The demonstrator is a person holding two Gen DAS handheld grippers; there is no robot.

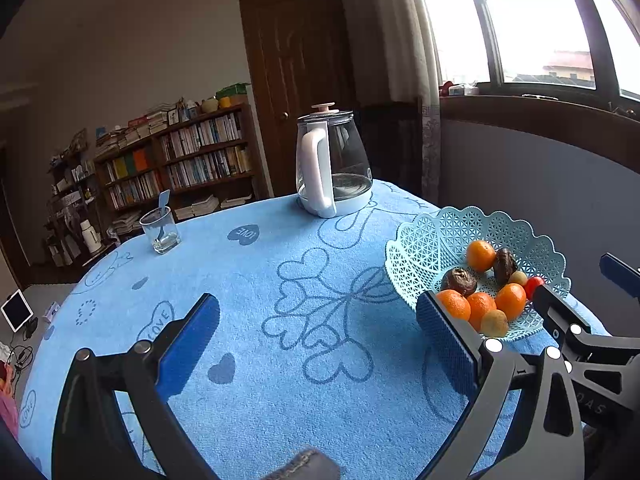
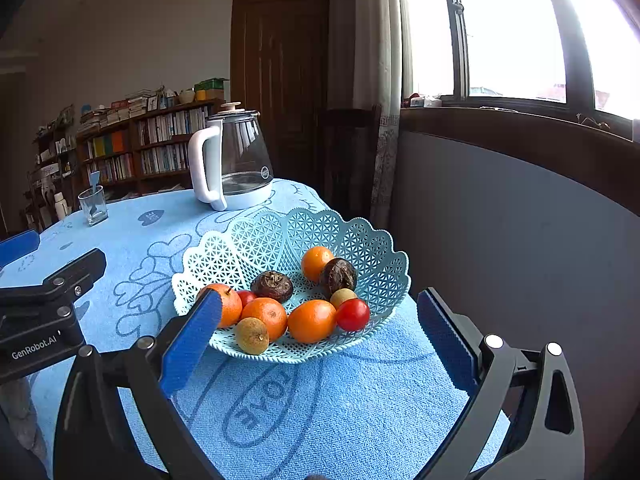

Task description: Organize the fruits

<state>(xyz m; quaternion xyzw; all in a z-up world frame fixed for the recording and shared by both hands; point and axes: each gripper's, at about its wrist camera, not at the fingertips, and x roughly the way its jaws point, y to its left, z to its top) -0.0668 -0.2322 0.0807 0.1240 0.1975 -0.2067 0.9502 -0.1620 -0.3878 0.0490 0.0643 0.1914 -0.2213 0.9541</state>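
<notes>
All visible fruit lies in the pale-blue lattice plastic basket [image 2: 362, 246] on the blue-towelled surface [image 1: 256, 264]; my left gripper [image 1: 320, 344] and right gripper [image 2: 320, 340], fingers spread, grasp nothing, so little seems left.

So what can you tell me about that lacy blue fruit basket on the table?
The basket is a shallow, pale turquoise bowl that looks like plastic, with latticed openwork walls and a scalloped rim. It sits upright on the blue towelling tablecloth near the table's edge by the window side. Inside lie oranges, two dark wrinkled fruits, small tan fruits and red tomatoes. No fingers touch it.
</notes>
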